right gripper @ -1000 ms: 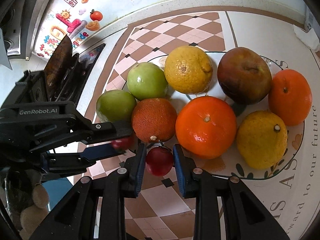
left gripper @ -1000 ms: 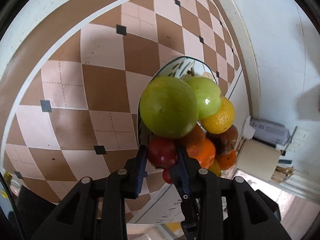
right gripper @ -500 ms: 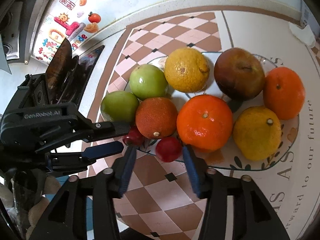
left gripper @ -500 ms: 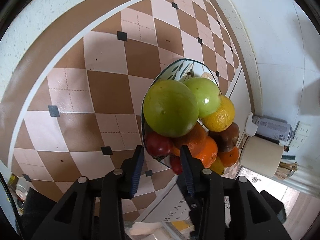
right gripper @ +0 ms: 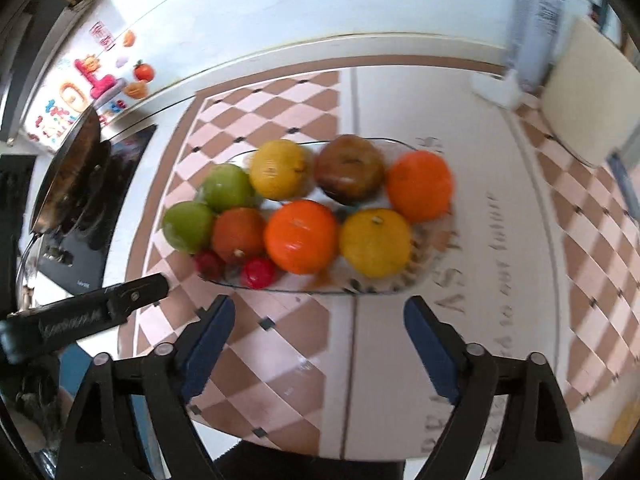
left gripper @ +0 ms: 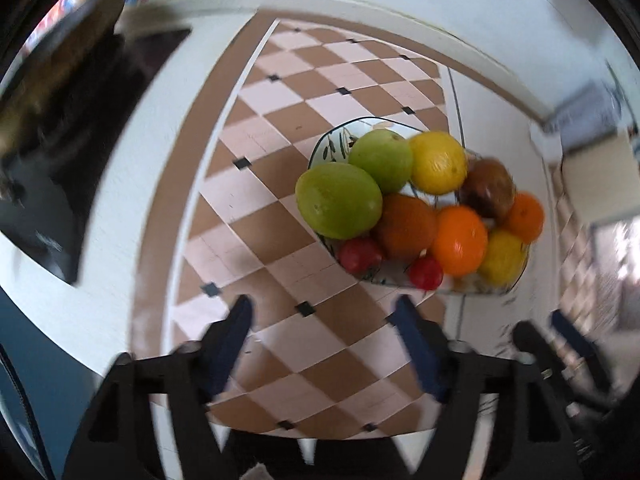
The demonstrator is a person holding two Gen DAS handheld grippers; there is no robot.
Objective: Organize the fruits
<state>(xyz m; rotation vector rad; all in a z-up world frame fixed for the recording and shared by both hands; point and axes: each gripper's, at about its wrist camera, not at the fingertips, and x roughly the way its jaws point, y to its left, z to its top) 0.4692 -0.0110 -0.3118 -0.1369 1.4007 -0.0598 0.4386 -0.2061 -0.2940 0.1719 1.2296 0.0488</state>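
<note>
The left gripper (left gripper: 322, 322) is being held spread and empty, short of the plate (right gripper: 416, 276). Two small red fruits (right gripper: 258, 273) are being kept at the near rim, beneath the green apples (right gripper: 188, 226). The right gripper (right gripper: 320, 326) is likewise being held wide apart, carrying nothing; sorting is being judged nearly complete.

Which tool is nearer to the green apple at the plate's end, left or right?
Left, I judge. The left tool is open below the green apple; the right tool is open, facing the plate's middle.
</note>
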